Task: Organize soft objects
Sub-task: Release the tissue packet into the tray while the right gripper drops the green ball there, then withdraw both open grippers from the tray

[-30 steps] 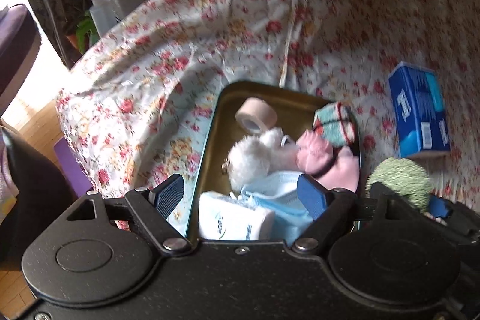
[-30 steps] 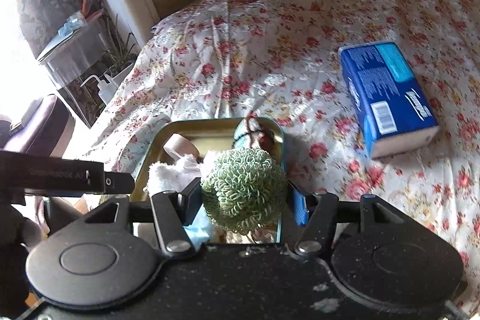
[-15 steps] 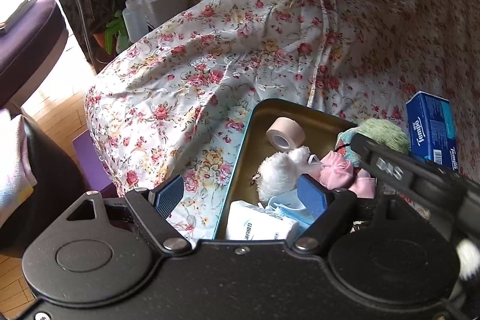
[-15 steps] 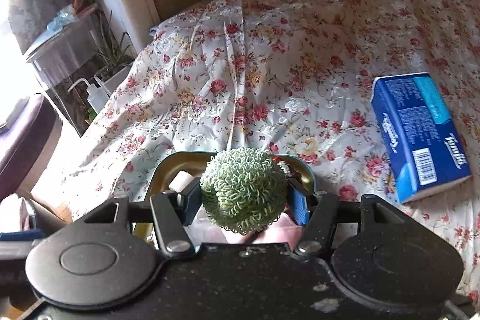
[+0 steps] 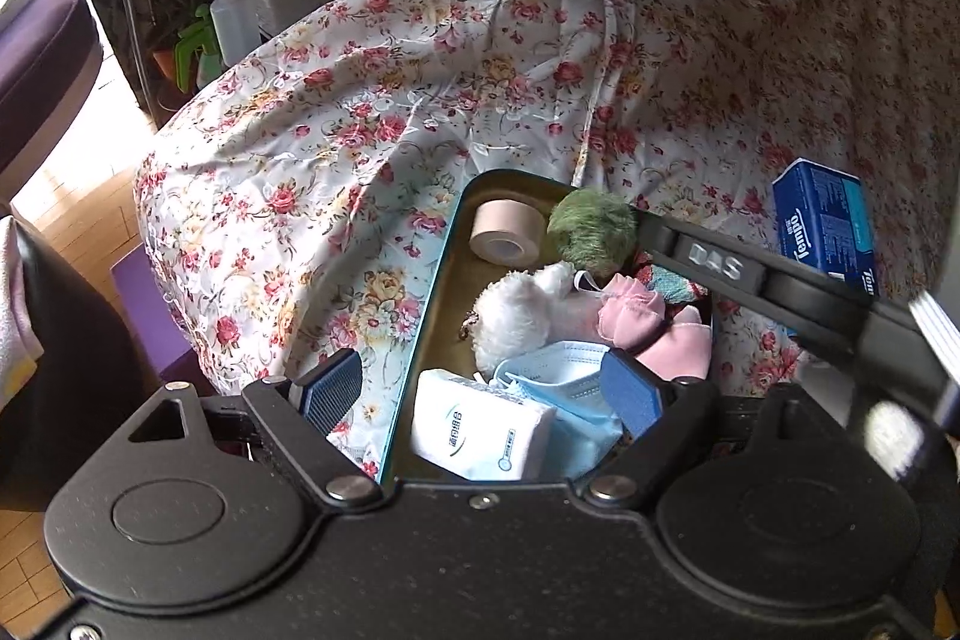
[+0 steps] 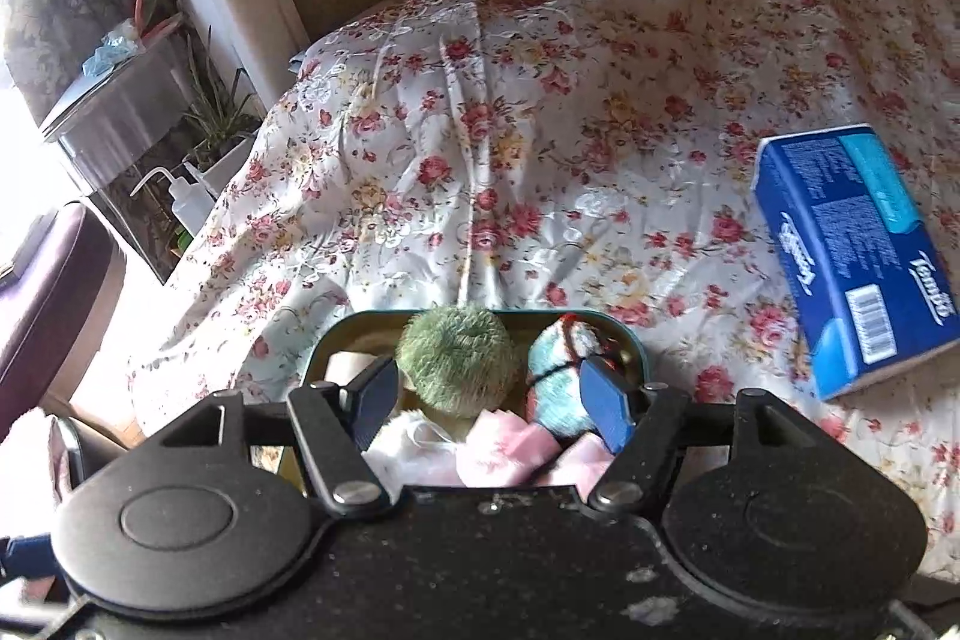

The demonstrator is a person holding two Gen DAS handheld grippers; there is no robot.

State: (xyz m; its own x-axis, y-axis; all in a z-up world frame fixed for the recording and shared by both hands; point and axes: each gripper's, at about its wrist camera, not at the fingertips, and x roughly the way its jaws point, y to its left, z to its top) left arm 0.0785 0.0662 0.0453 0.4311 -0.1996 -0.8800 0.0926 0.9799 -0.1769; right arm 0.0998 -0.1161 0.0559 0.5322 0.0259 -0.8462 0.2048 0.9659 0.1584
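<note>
Bed (image 6: 540, 112) under a rose-print cover, filling most of both views. Blue tissue pack (image 6: 852, 256) lying on the cover, well apart from the tray and not yet collected.

Metal tray (image 5: 447, 244) on the cover near the bed's edge, already crowded: white wipes packet (image 5: 480, 430) and blue face mask (image 5: 558, 376) nearest, white plush toy (image 5: 516, 316) in the middle, pink cloth (image 5: 654, 322) and a teal knitted piece (image 6: 558, 376) to one side, tape roll (image 5: 498, 232) at the far end.

Green fuzzy ball (image 6: 459, 361) now resting in the tray's far end, just beside the tape roll; half a second ago clamped in the right tongs (image 6: 489, 400), a second ago hanging over the tray. Right tongs opening, pads clear of the ball on both sides, nothing gripped. A release, by the look of it: one more soft thing put away.

Left tongs (image 5: 480, 394) opening too, wide and empty, hovering over the tray's near edge with the packet and mask below.

Likely next: the tissue pack, the only loose item in sight.
</note>
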